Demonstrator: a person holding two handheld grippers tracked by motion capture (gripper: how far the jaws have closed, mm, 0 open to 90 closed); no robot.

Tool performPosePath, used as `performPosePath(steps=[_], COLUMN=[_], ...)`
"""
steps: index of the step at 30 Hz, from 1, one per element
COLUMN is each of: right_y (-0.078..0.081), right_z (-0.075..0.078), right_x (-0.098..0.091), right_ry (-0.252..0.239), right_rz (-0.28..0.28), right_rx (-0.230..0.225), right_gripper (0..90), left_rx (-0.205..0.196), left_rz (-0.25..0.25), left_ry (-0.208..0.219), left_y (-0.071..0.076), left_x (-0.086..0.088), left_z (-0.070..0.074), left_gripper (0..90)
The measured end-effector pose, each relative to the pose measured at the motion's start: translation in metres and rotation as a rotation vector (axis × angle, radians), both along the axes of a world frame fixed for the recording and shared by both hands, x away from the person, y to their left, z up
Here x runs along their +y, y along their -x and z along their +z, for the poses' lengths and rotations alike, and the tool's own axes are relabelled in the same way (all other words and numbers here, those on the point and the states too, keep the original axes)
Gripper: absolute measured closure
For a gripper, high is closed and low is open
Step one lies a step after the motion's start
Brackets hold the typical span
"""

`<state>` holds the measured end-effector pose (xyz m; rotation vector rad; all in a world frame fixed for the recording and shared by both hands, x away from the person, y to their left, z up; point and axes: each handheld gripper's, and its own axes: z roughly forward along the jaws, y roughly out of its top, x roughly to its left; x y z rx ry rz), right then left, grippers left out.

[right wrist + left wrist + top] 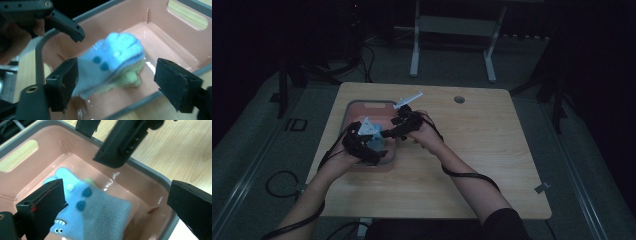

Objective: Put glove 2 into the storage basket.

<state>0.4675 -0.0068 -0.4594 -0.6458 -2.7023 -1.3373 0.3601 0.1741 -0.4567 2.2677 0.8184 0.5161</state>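
Step in hand: release of a folded pair of socks (pixel 92 212) into a pink bin (pixel 357 106); judged as the drop-off stage, with the deposit apparently made
Task item location: the socks are seen lying on the bin floor, blue and grey uppermost, a pale green layer beneath; a monster face and dark spots are printed on the blue part
Left tongs (pixel 117 207): jaws spread wide on either side of the socks, pads clear of the fabric, nothing gripped
Right tongs (pixel 130 82): jaws spread wide, the socks seen between and beyond them, nothing gripped
Bin position: set on the left part of the wooden counter (pixel 482 145), both tongs held over it in the high view
Next move, judged: both tongs to be lifted clear of the bin rim without the fabric being snagged on a pad
Risk, judged: the fold may be disturbed if a jaw is dragged across the socks
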Motion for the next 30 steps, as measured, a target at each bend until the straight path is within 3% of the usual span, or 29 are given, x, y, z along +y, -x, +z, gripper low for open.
performPosePath(steps=[3, 8, 12, 19, 27, 30], right_y=[0.003, 0.008, 0.012, 0.017, 0.023, 0.023], right_z=[0.0, -0.002, -0.005, -0.01, -0.013, -0.015], right_x=[-0.005, -0.015, -0.023, -0.038, -0.052, -0.059], right_ry=[-0.003, 0.004, 0.015, 0.021, 0.041, 0.041], right_rz=[-0.012, -0.037, -0.066, -0.089, -0.103, -0.114], right_rx=[-0.018, -0.049, -0.07, -0.079, -0.112, -0.11], right_gripper=[18.2, 15.8, 15.4, 15.4, 15.1, 15.1], left_rx=[-0.003, 0.025, 0.016, 0.004, 0.002, -0.001], left_rz=[0.001, -0.017, -0.028, -0.005, -0.022, -0.027], left_ry=[0.005, 0.05, 0.037, 0.049, 0.027, 0.038], left_y=[0.001, 0.005, 0.009, 0.013, 0.017, 0.019], left_x=[-0.005, -0.015, -0.026, -0.035, -0.046, -0.049], left_z=[0.0, -0.003, -0.005, -0.005, -0.012, -0.014], left_gripper=[1.4, 1.5, 1.5, 1.5, 1.4, 1.4])
